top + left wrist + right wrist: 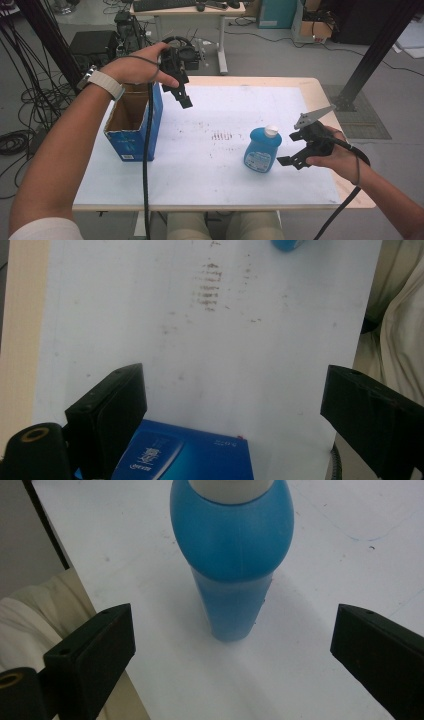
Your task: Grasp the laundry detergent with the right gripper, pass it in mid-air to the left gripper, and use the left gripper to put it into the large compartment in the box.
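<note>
The right gripper is wide open, just at three o'clock of the blue soap bottle. The left gripper, open too, hangs at ten o'clock, above the blue box.

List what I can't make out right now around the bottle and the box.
- Blue bottle: label print too small in the high view; cap cut off by the top edge in the right gripper view.
- Blue box: its bottom is in shadow behind its near wall, high view.
- Box print: blurred, left gripper view.
</note>
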`<state>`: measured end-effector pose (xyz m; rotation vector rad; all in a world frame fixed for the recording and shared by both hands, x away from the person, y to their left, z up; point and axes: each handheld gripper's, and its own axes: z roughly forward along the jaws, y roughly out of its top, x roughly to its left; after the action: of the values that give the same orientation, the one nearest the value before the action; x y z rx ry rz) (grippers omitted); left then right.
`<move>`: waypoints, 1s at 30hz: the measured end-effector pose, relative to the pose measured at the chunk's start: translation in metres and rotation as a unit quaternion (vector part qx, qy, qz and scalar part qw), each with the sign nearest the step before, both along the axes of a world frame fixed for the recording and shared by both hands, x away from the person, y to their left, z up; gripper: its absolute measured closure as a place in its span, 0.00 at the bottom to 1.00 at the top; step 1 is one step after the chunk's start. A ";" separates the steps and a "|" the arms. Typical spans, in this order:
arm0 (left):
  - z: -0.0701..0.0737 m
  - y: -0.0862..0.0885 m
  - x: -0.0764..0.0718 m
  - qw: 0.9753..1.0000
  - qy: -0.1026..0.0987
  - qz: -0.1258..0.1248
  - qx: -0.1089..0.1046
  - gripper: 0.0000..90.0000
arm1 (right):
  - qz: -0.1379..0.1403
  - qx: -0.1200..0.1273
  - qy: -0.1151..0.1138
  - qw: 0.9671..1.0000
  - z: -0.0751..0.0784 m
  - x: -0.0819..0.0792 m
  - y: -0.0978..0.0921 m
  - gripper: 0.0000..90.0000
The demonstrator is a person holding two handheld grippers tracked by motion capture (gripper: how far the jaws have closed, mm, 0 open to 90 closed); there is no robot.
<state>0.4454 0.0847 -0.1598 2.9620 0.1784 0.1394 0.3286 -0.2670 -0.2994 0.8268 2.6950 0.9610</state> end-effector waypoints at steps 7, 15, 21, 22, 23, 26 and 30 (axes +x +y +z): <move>-0.002 0.001 0.000 1.000 0.002 0.000 0.001 0.13 | 0.000 0.005 -0.010 1.000 -0.006 -0.003 -0.003 0.04; -0.003 0.001 -0.001 1.000 0.002 0.002 0.000 0.13 | -0.025 0.026 -0.003 0.999 -0.012 -0.006 -0.006 0.04; -0.004 0.001 -0.001 1.000 0.003 0.001 0.002 0.13 | -0.020 0.025 -0.012 0.999 -0.013 -0.006 -0.008 0.05; -0.004 0.001 -0.001 1.000 0.003 0.001 0.000 0.13 | -0.021 0.024 -0.013 0.999 -0.014 -0.006 -0.008 0.05; -0.004 0.001 -0.001 1.000 0.003 0.001 0.000 0.13 | -0.021 0.024 -0.013 0.999 -0.014 -0.006 -0.008 0.05; -0.004 0.001 -0.001 1.000 0.003 0.001 0.002 0.13 | -0.027 0.031 -0.010 0.999 -0.015 -0.008 -0.006 0.05; -0.004 0.001 -0.001 1.000 0.003 0.002 0.003 0.13 | -0.017 0.029 -0.021 0.999 -0.016 -0.007 -0.006 0.05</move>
<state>0.4441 0.0860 -0.1643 2.9693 0.1839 0.1305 0.3215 -0.2734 -0.3157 0.8520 2.6210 1.0423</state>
